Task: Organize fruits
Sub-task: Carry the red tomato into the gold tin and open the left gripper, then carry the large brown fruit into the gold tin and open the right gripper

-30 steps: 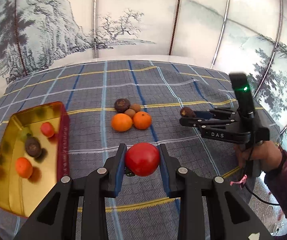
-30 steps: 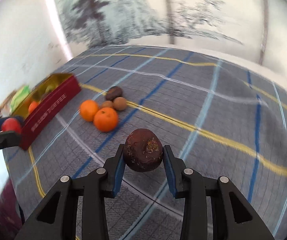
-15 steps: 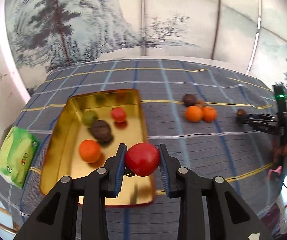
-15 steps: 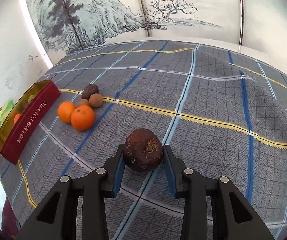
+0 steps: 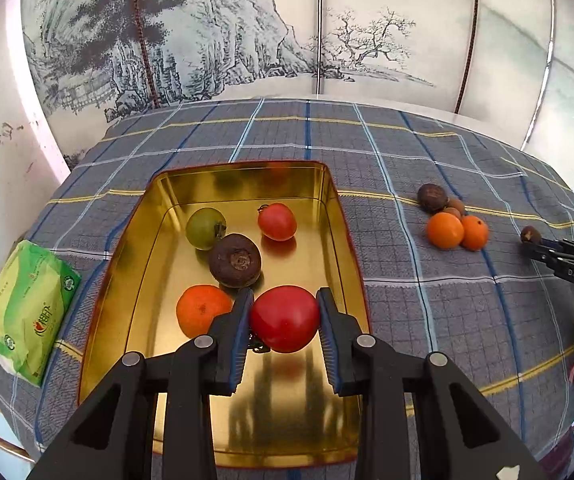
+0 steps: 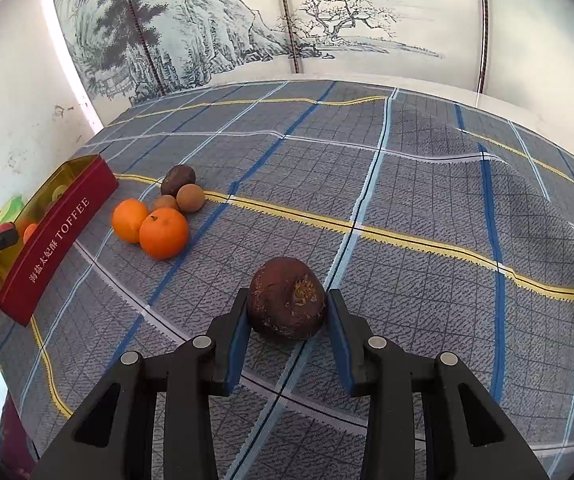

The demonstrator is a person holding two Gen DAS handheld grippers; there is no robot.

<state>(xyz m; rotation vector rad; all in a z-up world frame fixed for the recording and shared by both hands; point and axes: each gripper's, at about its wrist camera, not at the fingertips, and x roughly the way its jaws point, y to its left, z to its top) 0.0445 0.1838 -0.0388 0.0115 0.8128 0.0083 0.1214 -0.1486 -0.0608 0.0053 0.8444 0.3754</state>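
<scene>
Ink-landscape wall panels behind; plaid cloth covers the bench.

Left wrist view, left to right: green tissue pack at the cloth's left edge, just beside the gold tin. Tin's long axis runs away from the camera. Inside: green tomato, small red tomato, dark brown fruit with stem scar facing up, orange. Left gripper is closed on a red tomato, both pads touching it, held over the near half of the tin; can't tell if it touches the floor.

Right of the tin, well apart: loose cluster of two oranges, a dark fruit and two small brown ones, all touching. Far right: right gripper seen side-on.

Right wrist view adds: tin's red outer wall printed "TOFFEE", its long axis running diagonally up-right. Left gripper tip only at the frame's left edge. Right gripper clamps a dark brown fruit, scar facing the camera, slightly right; pads touch both sides. It sits above the cloth, near the cluster, well apart from the tin.
</scene>
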